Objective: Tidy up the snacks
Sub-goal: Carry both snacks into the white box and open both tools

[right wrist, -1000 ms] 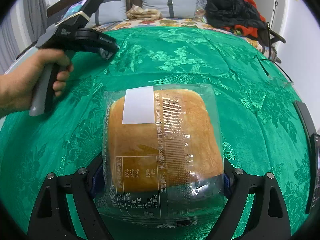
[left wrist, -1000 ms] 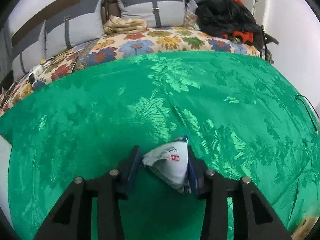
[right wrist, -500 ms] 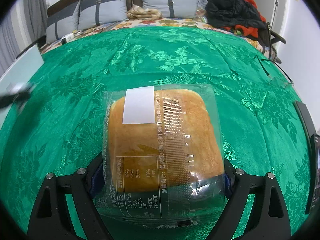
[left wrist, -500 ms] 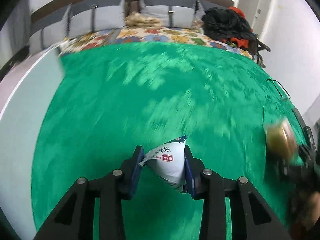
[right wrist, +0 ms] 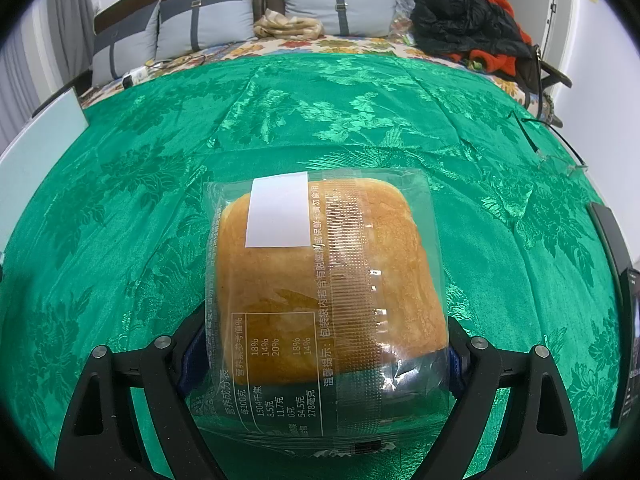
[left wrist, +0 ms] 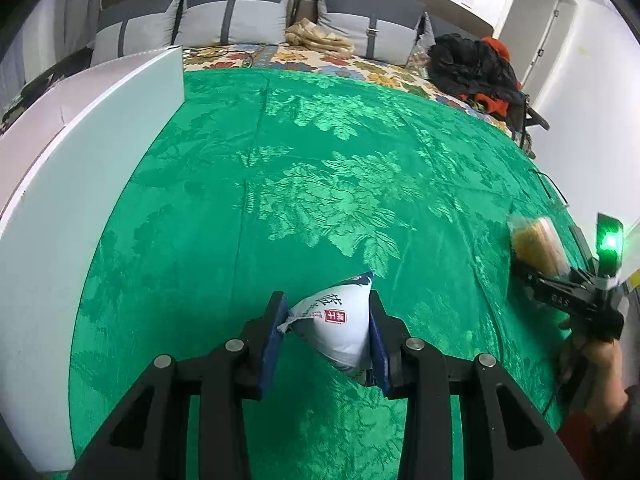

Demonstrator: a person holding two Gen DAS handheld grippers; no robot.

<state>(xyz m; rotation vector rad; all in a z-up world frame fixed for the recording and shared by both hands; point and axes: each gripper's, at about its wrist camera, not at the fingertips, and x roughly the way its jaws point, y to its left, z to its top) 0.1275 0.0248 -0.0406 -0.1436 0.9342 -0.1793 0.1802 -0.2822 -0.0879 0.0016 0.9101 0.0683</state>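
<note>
My left gripper (left wrist: 325,340) is shut on a small white triangular snack pouch (left wrist: 336,332) with blue print and a red stamp, held above the green cloth (left wrist: 320,184). My right gripper (right wrist: 320,356) is shut on a clear-wrapped loaf of bread (right wrist: 324,292) with a white label, held over the same cloth (right wrist: 360,120). In the left wrist view the right gripper (left wrist: 560,288) and its bread (left wrist: 538,246) show at the far right edge.
A white box wall (left wrist: 80,208) stands along the left side of the cloth and also shows in the right wrist view (right wrist: 36,152). Grey pillows (right wrist: 340,4), a flowered sheet and a dark clothes heap (right wrist: 468,28) lie at the back. A dark device (right wrist: 616,280) lies at the right edge.
The left gripper has swung back and to the left with the pouch, bringing the white box and the right gripper into its view. The right gripper and bread have stayed still.
</note>
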